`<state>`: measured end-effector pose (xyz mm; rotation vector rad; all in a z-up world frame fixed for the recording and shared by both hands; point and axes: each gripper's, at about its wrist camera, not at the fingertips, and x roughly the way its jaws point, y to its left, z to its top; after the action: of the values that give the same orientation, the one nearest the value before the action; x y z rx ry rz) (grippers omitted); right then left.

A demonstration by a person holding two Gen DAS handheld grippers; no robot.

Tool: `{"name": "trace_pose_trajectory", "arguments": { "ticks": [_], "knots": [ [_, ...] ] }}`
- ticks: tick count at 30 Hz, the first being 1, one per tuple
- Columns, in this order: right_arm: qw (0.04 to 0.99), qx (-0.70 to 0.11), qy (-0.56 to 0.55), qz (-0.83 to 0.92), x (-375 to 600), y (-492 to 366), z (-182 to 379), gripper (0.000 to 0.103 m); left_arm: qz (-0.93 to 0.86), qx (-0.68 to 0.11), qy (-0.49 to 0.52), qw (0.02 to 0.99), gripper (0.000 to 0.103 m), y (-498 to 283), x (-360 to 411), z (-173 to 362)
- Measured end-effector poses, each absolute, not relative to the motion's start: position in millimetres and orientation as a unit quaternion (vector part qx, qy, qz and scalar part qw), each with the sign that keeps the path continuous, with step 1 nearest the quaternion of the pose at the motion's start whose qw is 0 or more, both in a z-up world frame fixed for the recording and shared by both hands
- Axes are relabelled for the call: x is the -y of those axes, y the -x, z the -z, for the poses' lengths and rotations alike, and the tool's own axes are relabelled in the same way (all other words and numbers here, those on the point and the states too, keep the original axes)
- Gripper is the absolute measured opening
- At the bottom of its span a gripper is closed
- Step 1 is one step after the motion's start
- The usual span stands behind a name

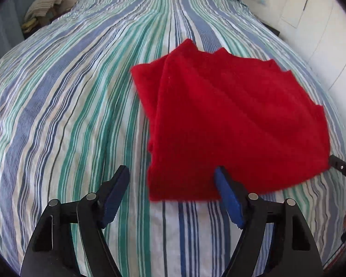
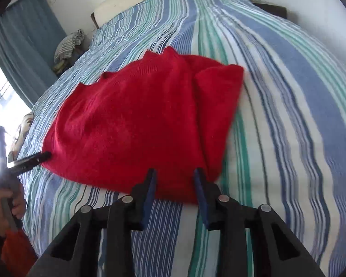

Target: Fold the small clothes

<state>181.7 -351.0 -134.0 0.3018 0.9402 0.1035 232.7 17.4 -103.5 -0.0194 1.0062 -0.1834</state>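
Note:
A red knitted garment (image 1: 230, 124) lies folded on the striped bed sheet (image 1: 69, 115); it also shows in the right wrist view (image 2: 138, 124). My left gripper (image 1: 173, 173) is open at the garment's near left corner, one finger over the cloth edge, one on bare sheet. My right gripper (image 2: 175, 175) is open, with its fingers apart at the garment's near right corner, holding nothing. Each gripper's tip shows in the other's view: the right one (image 1: 341, 168) and the left one (image 2: 32, 160).
A pile of checked and striped clothes (image 2: 69, 46) lies beyond the bed's far left edge. A blue curtain (image 2: 27, 53) and a bright window stand at the left. A white wall (image 1: 311, 34) runs along the bed's right side.

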Motion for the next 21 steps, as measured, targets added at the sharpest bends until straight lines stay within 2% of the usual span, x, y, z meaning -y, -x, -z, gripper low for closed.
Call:
{"name": "trace_pose_trajectory", "arguments": {
  "ticks": [1, 3, 6, 11, 15, 21],
  "knots": [
    [0.885, -0.44, -0.144, -0.048, 347.7, -168.0, 124.6, 0.041, 0.089, -0.474, 0.018, 0.876, 0.09, -216.6, -18.1, 96.7],
    [0.896, -0.421, -0.13, -0.055, 334.9, -143.0, 112.1, 0.053, 0.086, -0.455, 0.016, 0.886, 0.097, -186.9, -14.5, 86.0],
    [0.897, -0.426, -0.107, -0.051, 309.7, -114.8, 112.5, 0.055, 0.076, -0.455, -0.011, 0.887, 0.098, -155.1, -1.3, 84.0],
    [0.888, -0.45, -0.087, -0.027, 284.5, -78.3, 137.4, 0.055, 0.047, -0.485, -0.019, 0.873, 0.098, -125.2, 4.5, 111.2],
    [0.893, -0.446, -0.058, -0.028, 277.1, -67.8, 153.3, 0.069, 0.034, -0.504, -0.041, 0.862, 0.098, -120.8, 7.0, 135.0],
    [0.894, -0.447, -0.041, -0.019, 270.1, -66.9, 158.6, 0.073, 0.039, -0.502, -0.048, 0.863, 0.101, -118.5, 5.6, 139.4]
  ]
}}
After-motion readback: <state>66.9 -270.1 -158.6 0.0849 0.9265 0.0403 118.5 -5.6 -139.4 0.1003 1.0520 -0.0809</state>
